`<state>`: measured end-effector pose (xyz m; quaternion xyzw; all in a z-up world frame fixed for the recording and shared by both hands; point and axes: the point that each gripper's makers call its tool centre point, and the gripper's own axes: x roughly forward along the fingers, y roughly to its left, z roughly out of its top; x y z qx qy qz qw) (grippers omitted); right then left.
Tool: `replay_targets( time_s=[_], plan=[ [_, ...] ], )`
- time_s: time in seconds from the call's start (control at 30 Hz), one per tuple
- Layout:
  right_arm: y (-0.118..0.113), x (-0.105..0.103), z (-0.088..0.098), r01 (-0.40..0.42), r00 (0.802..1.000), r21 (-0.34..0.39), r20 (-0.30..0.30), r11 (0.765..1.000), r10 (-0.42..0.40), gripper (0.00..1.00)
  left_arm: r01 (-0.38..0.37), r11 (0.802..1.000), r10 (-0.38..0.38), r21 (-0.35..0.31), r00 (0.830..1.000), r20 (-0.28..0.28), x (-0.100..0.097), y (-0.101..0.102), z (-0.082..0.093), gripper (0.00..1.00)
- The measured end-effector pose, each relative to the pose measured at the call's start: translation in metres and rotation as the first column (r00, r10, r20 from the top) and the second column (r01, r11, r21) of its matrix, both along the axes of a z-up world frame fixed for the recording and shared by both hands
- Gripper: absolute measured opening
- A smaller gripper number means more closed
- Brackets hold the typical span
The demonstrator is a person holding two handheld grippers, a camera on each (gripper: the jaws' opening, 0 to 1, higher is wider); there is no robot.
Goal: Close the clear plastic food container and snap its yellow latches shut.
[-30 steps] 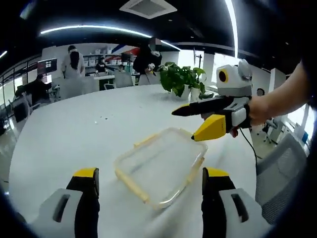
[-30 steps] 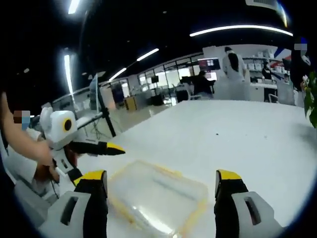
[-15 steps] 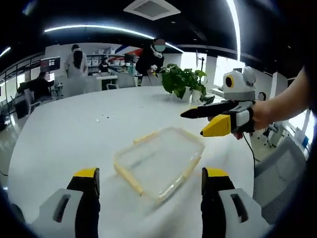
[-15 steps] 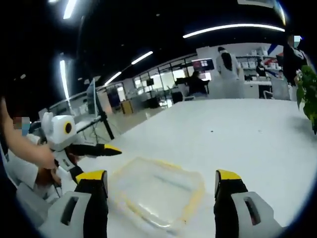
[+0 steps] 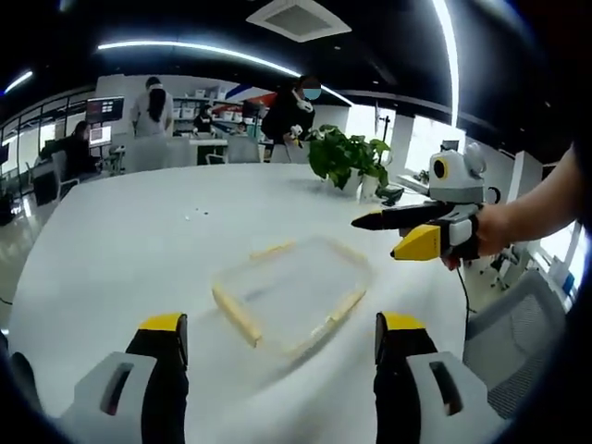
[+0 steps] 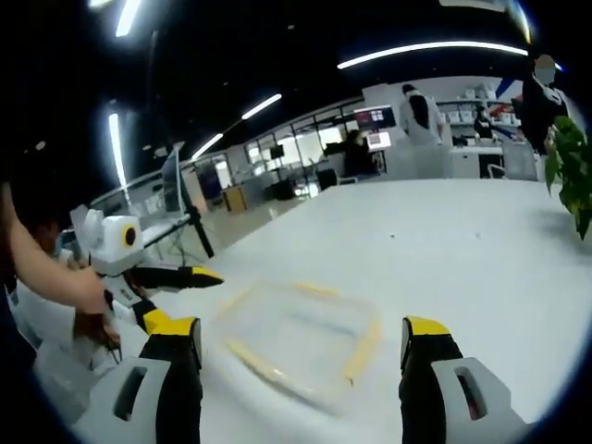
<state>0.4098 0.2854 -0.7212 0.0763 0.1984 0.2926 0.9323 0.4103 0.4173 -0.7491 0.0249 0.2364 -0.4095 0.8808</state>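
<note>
Left tongs: two black jaws with yellow tips, standing wide apart, nothing between them. Held low above the desk, just short of the container, not touching it. Seen in the right gripper view from the side, gripped by a hand, jaws apart.

Right tongs: same black jaws with yellow tips, spread wide, holding nothing. Held near the container, on its side opposite the left tongs. Seen in the left gripper view beyond the container's far right corner, raised clear of it, jaws parted, gripped by a hand.

Container: clear plastic, rectangular, shallow, lid lying on top, yellow strips along its edges. Rests flat on the desk between the two pairs of tongs. Blurred in both views; whether the latches are snapped down cannot be told. No label or writing can be read on it.

Desk: large, white, rounded edge; a few tiny specks beyond the container.

Potted plant: green leaves, at the desk's far edge, well beyond the container.

Background: open office with ceiling strip lights, screens too small to read, several people standing and sitting beyond the desk.
</note>
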Motion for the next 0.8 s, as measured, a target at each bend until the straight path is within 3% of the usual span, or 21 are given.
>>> replay_targets(
  time_s=[0.8],
  plan=[
    [-0.029, -0.039, 0.0, 0.074, 0.997, 0.021, -0.013, 0.997, -0.074, 0.85, -0.083, 0.996, 0.082, -0.028, 0.996, -0.032, -0.026, 0.025, 0.0, 0.8]
  ],
)
